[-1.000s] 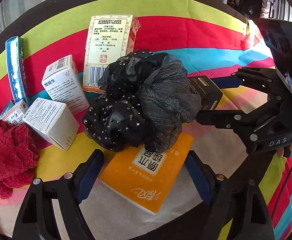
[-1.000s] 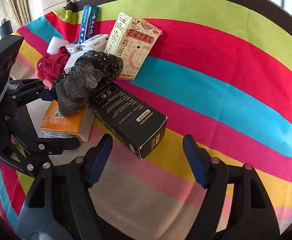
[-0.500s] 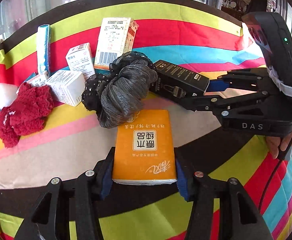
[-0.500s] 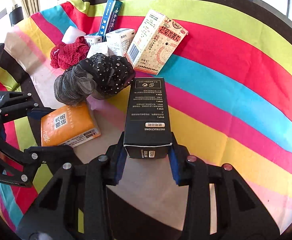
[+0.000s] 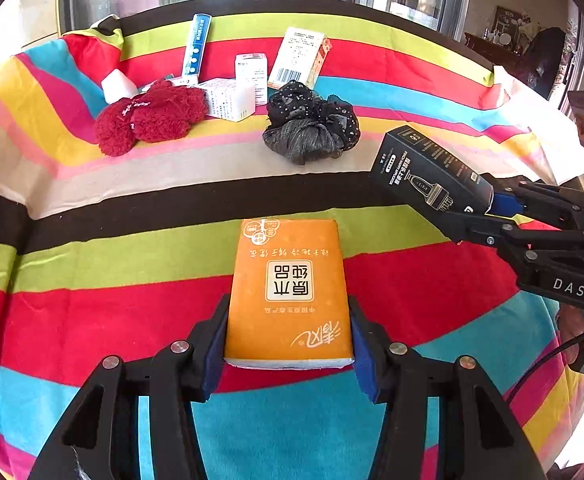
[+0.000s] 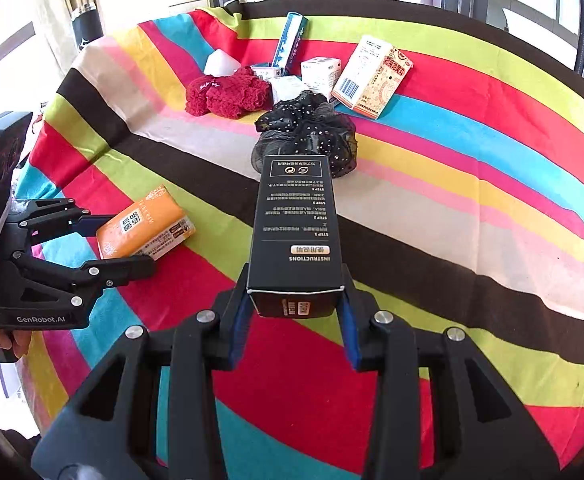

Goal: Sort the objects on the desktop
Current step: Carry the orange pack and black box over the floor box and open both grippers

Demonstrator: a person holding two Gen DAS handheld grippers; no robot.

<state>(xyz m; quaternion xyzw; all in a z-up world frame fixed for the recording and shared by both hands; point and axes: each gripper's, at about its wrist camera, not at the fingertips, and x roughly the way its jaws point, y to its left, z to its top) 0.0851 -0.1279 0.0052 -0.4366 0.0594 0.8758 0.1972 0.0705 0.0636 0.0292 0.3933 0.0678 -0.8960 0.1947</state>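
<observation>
Bare striped cloth [image 5: 92,272] near both tongs, dark scrunchie [image 5: 311,128], red knit [image 5: 148,116], boxes crowd far edge

The left hand-held gripper [image 5: 288,344] has its blue-padded fingers [image 5: 214,354] pressed against both long sides of an orange pack [image 5: 288,292], which juts forward between them. The right hand-held gripper [image 6: 293,320] clamps the near end of a black box [image 6: 293,224] the same way, the box sticking straight out ahead. Each hand-held gripper shows beside the other, the right one [image 5: 531,232] level and apart
</observation>
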